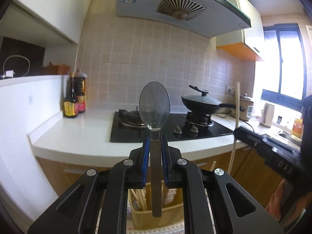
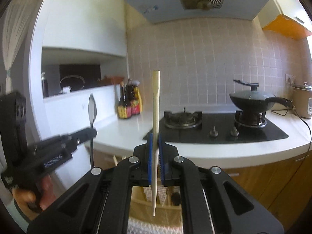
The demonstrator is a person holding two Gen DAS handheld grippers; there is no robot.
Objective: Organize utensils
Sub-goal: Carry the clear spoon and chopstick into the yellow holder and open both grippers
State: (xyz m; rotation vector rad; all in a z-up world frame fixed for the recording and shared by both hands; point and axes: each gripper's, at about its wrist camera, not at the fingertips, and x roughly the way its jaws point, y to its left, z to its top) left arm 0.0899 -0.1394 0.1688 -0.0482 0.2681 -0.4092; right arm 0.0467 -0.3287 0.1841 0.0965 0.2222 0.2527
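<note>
Blue pads of the left gripper (image 1: 155, 142) pinch a steel spoon (image 1: 154, 107) by its handle, bowl up, over a yellow utensil basket (image 1: 156, 212) holding chopsticks. Right gripper (image 2: 155, 140) clamps one wooden chopstick (image 2: 156, 105) upright above that basket. Risk: thin, smooth shafts may swivel or slip in the pads, miss a compartment, or clash side by side.

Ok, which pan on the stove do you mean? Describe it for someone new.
Start at the black glass hob set in the white countertop. Two burners sit on it; the black wok rests on the right one, nearer the rice cooker. It alone has a lid and a long handle.
</note>
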